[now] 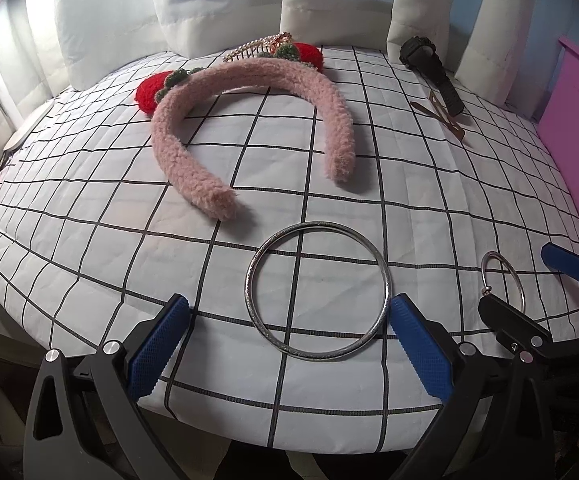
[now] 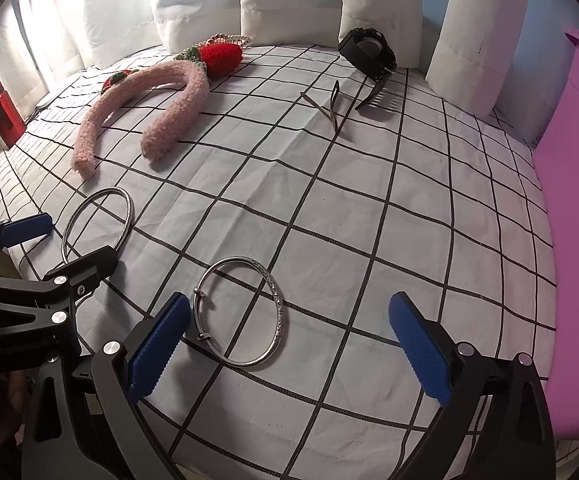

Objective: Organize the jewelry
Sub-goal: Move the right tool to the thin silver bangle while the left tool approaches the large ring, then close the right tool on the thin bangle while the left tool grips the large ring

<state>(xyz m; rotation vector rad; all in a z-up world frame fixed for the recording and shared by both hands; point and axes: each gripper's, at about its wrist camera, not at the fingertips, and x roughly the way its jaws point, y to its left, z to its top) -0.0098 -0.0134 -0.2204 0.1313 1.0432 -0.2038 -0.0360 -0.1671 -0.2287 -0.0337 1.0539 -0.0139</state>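
A large silver bangle [image 1: 246, 288] lies flat on the checked cloth [image 1: 89, 208], between the wide-apart blue pads of my left gripper [image 1: 289, 308]. Its right rim is close to the right pad, with no grip on it. A smaller silver bangle [image 2: 279, 312] with two small beads lies between the spread fingers of my right gripper [image 2: 289, 304], nearer the left pad. Both grippers are open and side by side. Each shows in the other's view: the right gripper [image 1: 515, 280] over the small bangle [image 1: 483, 270], the left gripper [image 2: 81, 236] over the large bangle [image 2: 129, 208].
Farther back lie a pink fluffy headband [image 1: 249, 68] with red strawberries, a gold comb [image 1: 249, 50], a black watch [image 1: 429, 64] and a bronze hair clip [image 1: 445, 116]. A purple box [image 2: 577, 240] stands at the right, a red canister [image 2: 3, 112] at the left. White curtains hang behind.
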